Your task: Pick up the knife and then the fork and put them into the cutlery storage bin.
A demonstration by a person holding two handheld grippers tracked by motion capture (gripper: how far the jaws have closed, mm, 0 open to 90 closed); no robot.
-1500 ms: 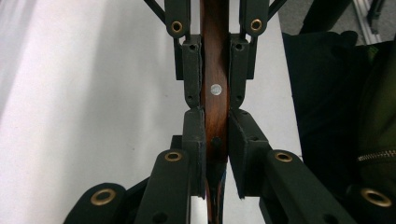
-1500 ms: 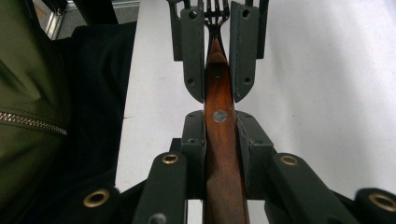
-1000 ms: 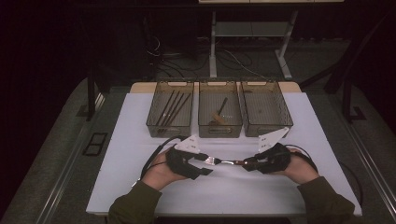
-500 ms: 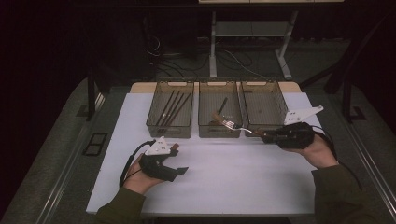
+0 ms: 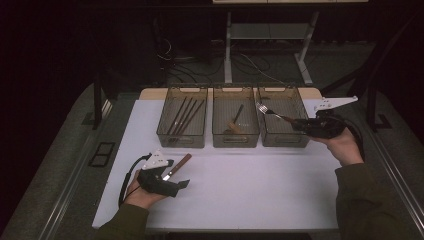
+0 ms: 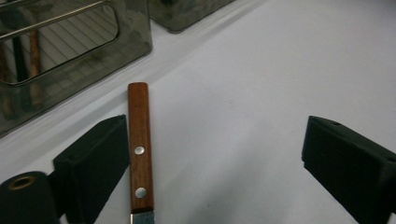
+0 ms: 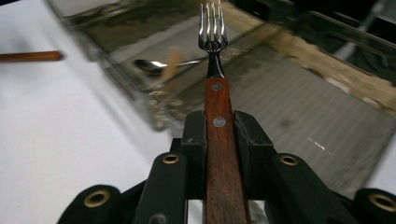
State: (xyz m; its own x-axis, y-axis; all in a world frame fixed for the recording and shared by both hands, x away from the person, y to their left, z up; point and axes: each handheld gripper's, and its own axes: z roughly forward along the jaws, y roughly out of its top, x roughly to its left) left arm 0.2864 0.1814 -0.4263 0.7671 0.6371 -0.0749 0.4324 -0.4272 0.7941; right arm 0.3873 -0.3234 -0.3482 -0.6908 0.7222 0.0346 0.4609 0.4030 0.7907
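A knife with a wooden handle [image 6: 139, 144] lies flat on the white table, close along the inside of one jaw of my left gripper [image 6: 215, 158]. Those jaws have just been opening and stand wide apart, neither pad pressing on the handle. In the high view the left gripper [image 5: 175, 176] sits at the table's front left with the knife [image 5: 180, 164] slanting out of it. My right gripper [image 5: 296, 121] is shut on the wooden handle of a fork [image 7: 218, 116], held level above the right bin [image 5: 300, 137], tines [image 5: 262, 108] pointing left.
Three smoky clear bins stand in a row at the back. The left bin [image 5: 165, 135] holds several dark sticks. The middle bin [image 5: 235, 140] holds a wooden-handled spoon [image 7: 159, 65]. White table [image 5: 260, 190] spreads between the hands.
The hands, close together at the table's middle a second ago, have parted. The right carried the fork up and right over the right bin. The left moved front-left, opened and released the knife.
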